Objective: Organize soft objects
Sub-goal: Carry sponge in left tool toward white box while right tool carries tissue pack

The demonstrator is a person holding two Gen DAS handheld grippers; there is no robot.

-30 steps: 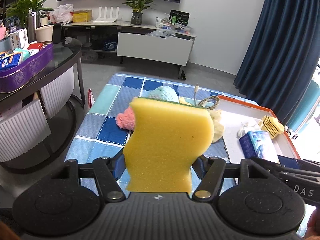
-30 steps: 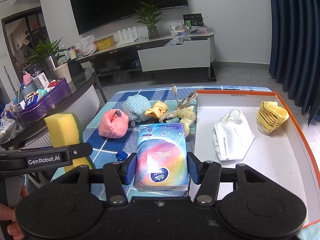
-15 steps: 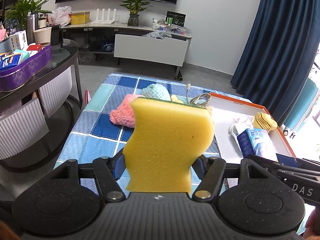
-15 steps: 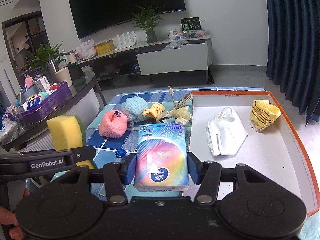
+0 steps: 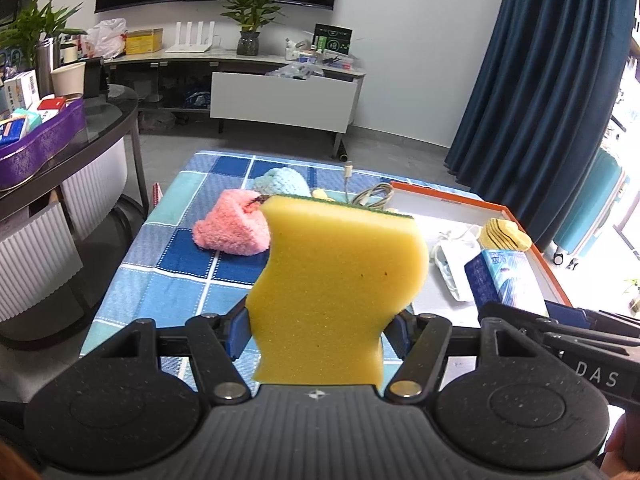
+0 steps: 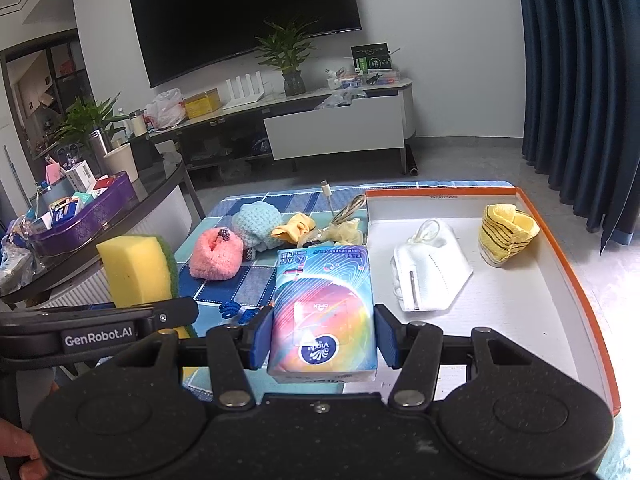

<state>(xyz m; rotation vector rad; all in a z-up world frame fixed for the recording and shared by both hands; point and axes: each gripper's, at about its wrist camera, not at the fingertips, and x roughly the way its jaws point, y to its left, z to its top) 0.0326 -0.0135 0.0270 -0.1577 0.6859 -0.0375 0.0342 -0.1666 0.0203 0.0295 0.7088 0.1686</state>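
My left gripper (image 5: 318,332) is shut on a yellow sponge (image 5: 340,292) with a green scouring side, held upright above the near edge of the blue checked table; the sponge also shows in the right wrist view (image 6: 134,268). My right gripper (image 6: 322,340) is shut on a colourful tissue pack (image 6: 324,308), held beside the orange-rimmed white tray (image 6: 560,248). The tray holds a white face mask (image 6: 430,272) and a yellow striped cloth (image 6: 506,234). A pink fluffy item (image 6: 216,258), a light blue knitted item (image 6: 256,226) and a yellow cloth (image 6: 294,230) lie on the table.
A charging cable (image 6: 344,210) lies by the tray's far left corner. A small blue cord (image 6: 236,312) lies on the tablecloth near my right gripper. A glass side table with a purple basket (image 5: 40,140) stands left. A TV stand (image 5: 280,96) is beyond.
Both grippers have drawn back and risen slightly with their objects still held; the table and tray appear farther away. Nothing was let go.
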